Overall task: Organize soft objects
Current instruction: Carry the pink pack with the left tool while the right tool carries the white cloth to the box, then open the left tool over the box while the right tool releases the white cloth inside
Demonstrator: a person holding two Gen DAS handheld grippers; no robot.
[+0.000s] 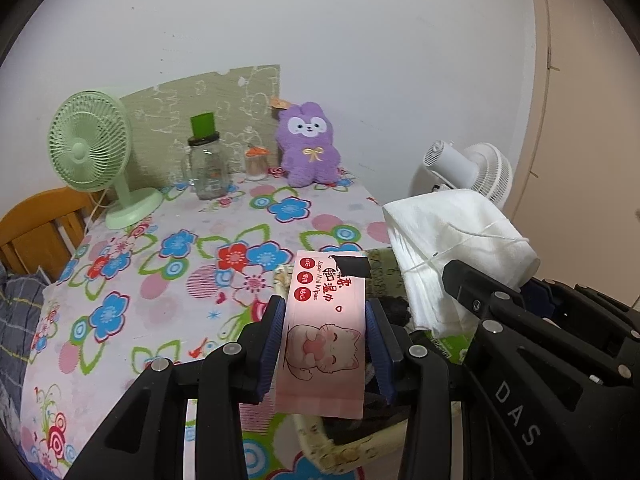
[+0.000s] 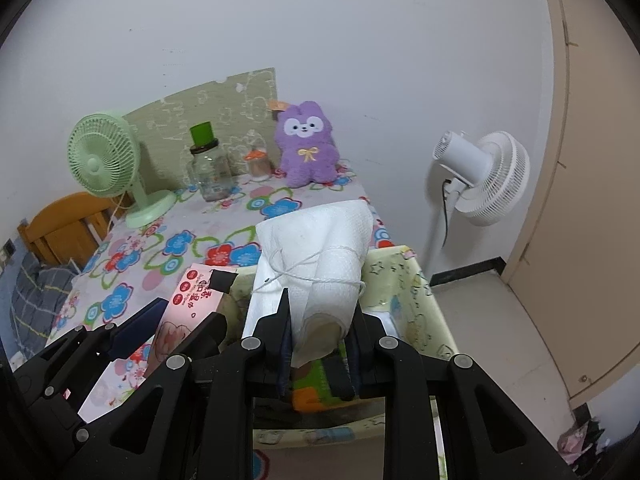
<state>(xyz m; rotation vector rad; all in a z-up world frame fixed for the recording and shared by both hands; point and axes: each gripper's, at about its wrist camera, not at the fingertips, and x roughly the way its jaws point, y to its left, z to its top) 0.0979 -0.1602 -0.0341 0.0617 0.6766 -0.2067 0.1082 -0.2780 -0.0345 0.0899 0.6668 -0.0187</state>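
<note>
My left gripper (image 1: 325, 320) is shut on a pink wet-wipes pack (image 1: 326, 332) with a cartoon cat, held above the near left edge of a pale fabric storage basket (image 1: 316, 444). My right gripper (image 2: 320, 332) is shut on a white paper-towel bundle tied with string (image 2: 316, 252), held over the same basket (image 2: 416, 292). The wipes pack (image 2: 192, 300) and left gripper also show at the left of the right wrist view. The bundle (image 1: 452, 240) shows at the right of the left wrist view. A purple plush bunny (image 1: 308, 148) sits upright at the table's far edge against the wall.
The table has a floral cloth (image 1: 180, 248). On it stand a green desk fan (image 1: 96, 152), a glass jar with a green lid (image 1: 206, 164) and a small orange-capped jar (image 1: 256, 164). A white floor fan (image 2: 480, 176) stands right of the table. A wooden chair (image 1: 36, 232) is at left.
</note>
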